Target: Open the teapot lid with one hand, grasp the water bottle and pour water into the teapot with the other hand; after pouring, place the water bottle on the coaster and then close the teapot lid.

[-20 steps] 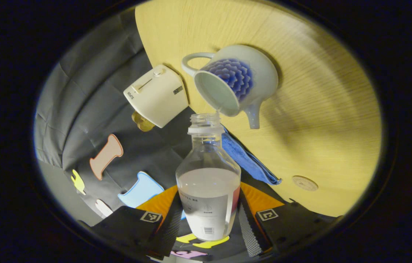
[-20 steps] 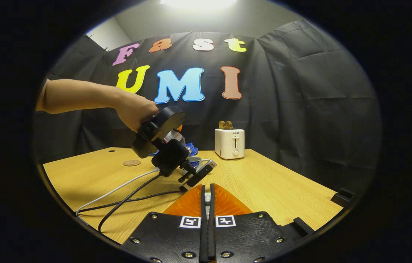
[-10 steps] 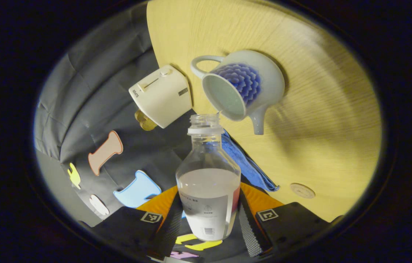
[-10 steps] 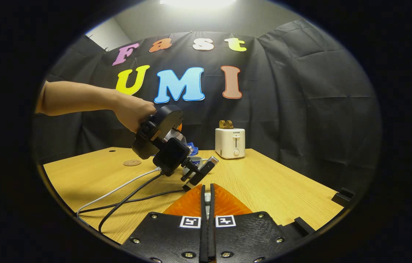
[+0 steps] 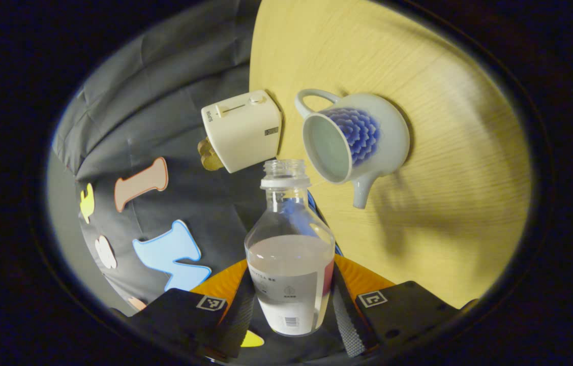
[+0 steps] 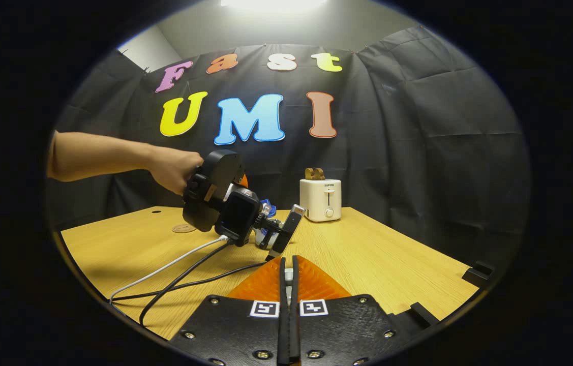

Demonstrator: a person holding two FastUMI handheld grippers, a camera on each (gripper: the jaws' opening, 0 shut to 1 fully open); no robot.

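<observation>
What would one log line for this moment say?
left tool: shut on bottle | bottle: part full, uncapped | teapot: lid off | right tool: shut, holding something small | coaster: bare

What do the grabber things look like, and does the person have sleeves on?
Each gripper has two flat black plates at the base of its fingers, each with a small square black-and-white marker, and silver screws. The other gripper looks like a chunky black block with a round back. A white cable and a black cable trail from it across the table. The arm is bare; no sleeve.
</observation>
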